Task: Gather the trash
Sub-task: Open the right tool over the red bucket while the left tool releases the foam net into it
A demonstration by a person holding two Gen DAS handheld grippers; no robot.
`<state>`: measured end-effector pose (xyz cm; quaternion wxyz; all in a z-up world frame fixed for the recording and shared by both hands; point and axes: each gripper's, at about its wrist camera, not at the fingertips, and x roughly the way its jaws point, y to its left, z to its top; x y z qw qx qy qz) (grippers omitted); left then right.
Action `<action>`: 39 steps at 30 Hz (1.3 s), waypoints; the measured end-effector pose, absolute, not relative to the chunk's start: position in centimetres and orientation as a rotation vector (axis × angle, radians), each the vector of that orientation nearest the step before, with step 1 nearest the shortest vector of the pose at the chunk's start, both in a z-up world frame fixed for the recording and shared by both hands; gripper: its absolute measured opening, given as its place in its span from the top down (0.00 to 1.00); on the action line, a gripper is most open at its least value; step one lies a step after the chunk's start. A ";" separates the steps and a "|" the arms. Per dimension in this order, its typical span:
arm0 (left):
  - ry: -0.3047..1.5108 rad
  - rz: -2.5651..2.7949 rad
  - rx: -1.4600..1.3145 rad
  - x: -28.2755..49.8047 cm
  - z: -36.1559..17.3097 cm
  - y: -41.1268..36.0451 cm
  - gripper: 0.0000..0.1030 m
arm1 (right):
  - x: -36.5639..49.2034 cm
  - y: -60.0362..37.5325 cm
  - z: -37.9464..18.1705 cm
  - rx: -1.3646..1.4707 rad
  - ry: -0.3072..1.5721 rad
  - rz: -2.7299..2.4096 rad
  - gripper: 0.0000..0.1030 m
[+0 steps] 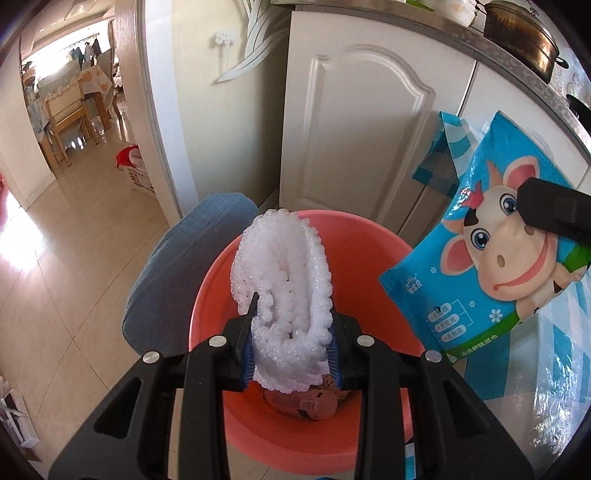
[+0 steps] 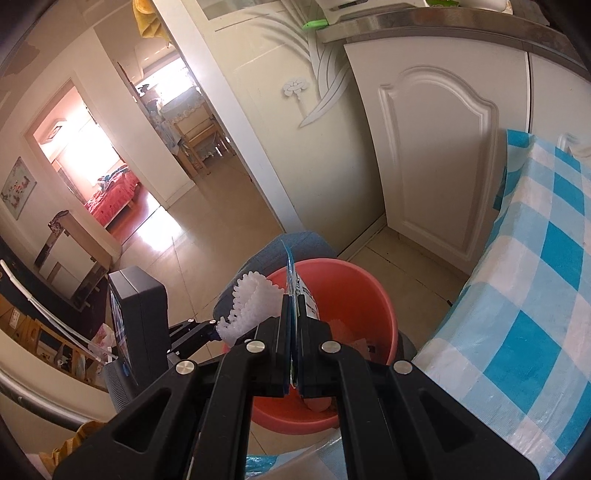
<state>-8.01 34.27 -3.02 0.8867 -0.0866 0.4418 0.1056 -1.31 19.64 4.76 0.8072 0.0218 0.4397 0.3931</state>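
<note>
1. The left hand-held gripper (image 1: 291,332) is clamped on a white foam net (image 1: 284,280); its blue pads press the net from both sides, and the net stands up between the fingers.
2. The right hand-held gripper (image 2: 293,339) is closed tight on a thin blue wipes pack (image 2: 293,291), seen edge-on between the fingers in the right wrist view. The left wrist view shows the pack's face (image 1: 491,266) with a cartoon cow, held at the right of the bin.
3. Both pieces of trash hang over a red bin (image 1: 373,258) on the floor. The foam net is above the bin's opening; the pack is over or just beside its right rim.
4. Inside the bin lies a pinkish bottle-like item (image 1: 303,404), partly hidden by the net.
5. A blue cushion (image 1: 184,266) touches the bin's left side.
6. A blue-and-white checked cloth (image 2: 535,295) covers a surface right of the bin.
7. Behind the bin stands a white cabinet door (image 1: 362,129) under the bench (image 1: 424,16), which carries a metal pot (image 1: 521,37).
8. Further off, a doorway opens onto a room with a wooden chair (image 1: 64,114).
</note>
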 end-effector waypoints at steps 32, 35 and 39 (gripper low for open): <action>1.012 0.246 -0.159 -6.3 -6.4 34.5 0.28 | -0.8 20.6 1.7 0.043 1.033 0.795 0.81; 1.005 0.259 -0.149 -6.6 -5.9 34.6 0.15 | -0.9 18.8 2.5 0.095 0.991 0.767 0.38; 0.979 0.294 -0.107 -7.0 -4.6 34.7 0.10 | -1.5 15.9 4.3 0.137 0.908 0.721 0.24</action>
